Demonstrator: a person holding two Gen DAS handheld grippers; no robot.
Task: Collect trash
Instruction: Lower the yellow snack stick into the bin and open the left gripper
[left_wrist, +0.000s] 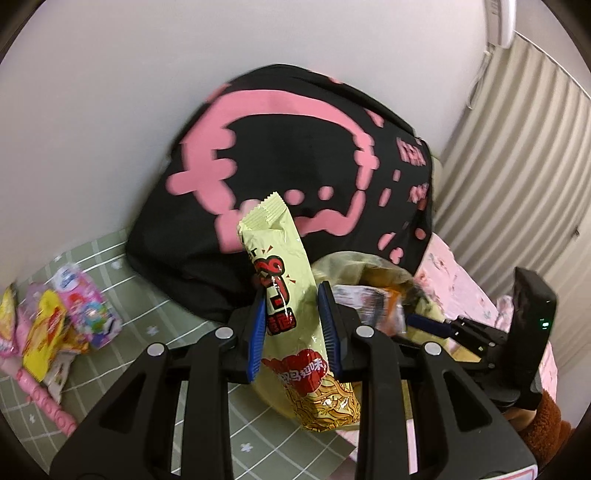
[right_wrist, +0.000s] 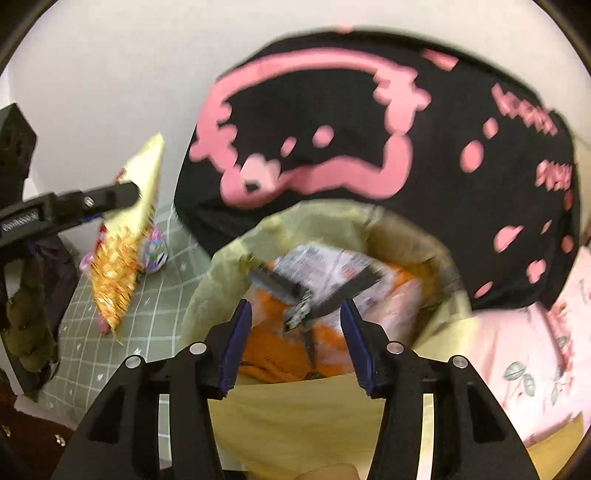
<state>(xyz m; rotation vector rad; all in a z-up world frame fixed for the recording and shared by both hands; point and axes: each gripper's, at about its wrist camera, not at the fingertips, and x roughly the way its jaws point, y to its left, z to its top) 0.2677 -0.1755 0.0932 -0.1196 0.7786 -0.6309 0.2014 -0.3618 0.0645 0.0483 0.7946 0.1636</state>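
My left gripper (left_wrist: 292, 295) is shut on a pale yellow snack packet (left_wrist: 291, 258) with red print, holding it upright above a green checked sheet (left_wrist: 166, 332). The right wrist view shows that packet (right_wrist: 125, 236) at the left, held by the left gripper (right_wrist: 122, 194). A yellow trash bag (right_wrist: 229, 280) stands open under my right gripper (right_wrist: 295, 310), which is open with nothing between its pads. An orange and white wrapper (right_wrist: 388, 291) lies blurred inside the bag. In the left wrist view, the bag (left_wrist: 343, 262) and the right gripper (left_wrist: 424, 321) show right of the packet.
A black cushion with pink print (left_wrist: 295, 147) leans on the white wall behind the bag. Several colourful wrappers (left_wrist: 62, 317) lie piled at the left on the sheet. Pink floral bedding (right_wrist: 517, 350) lies to the right. A striped curtain (left_wrist: 517, 147) hangs at far right.
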